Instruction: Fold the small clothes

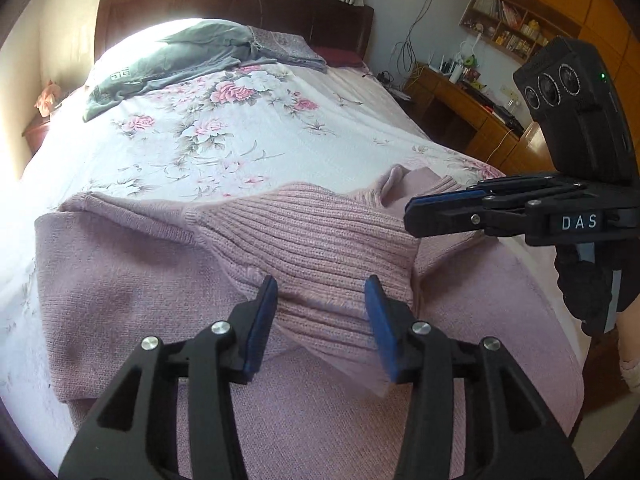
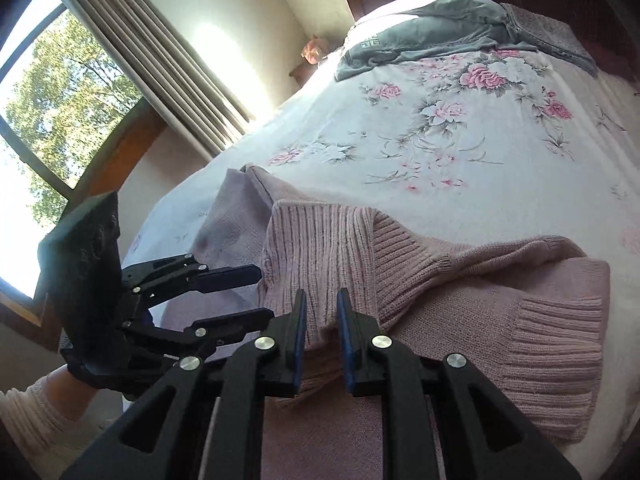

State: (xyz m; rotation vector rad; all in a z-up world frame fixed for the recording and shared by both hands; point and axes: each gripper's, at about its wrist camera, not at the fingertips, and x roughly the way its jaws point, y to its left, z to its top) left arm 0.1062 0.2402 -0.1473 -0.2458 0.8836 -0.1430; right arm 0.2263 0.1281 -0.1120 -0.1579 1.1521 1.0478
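A pink knitted sweater (image 1: pixel 140 280) lies flat across the near part of the bed. A ribbed part of it (image 1: pixel 312 248) is folded on top. My left gripper (image 1: pixel 320 304) is open, its blue pads standing on either side of the ribbed cloth's near end. From the right wrist view the left gripper (image 2: pixel 260 292) shows at the ribbed part's (image 2: pixel 316 248) left edge, fingers apart. My right gripper (image 2: pixel 322 304) has its pads close together with ribbed cloth pinched between them. In the left wrist view the right gripper (image 1: pixel 408 216) sits at the ribbed part's right edge.
The bed's floral sheet (image 1: pixel 240 128) stretches away to a dark headboard (image 1: pixel 224 4). A grey garment (image 1: pixel 168 60) lies near the pillows. A wooden desk with shelves (image 1: pixel 460 96) stands right of the bed. A window (image 2: pixel 60 100) with curtains is on the left.
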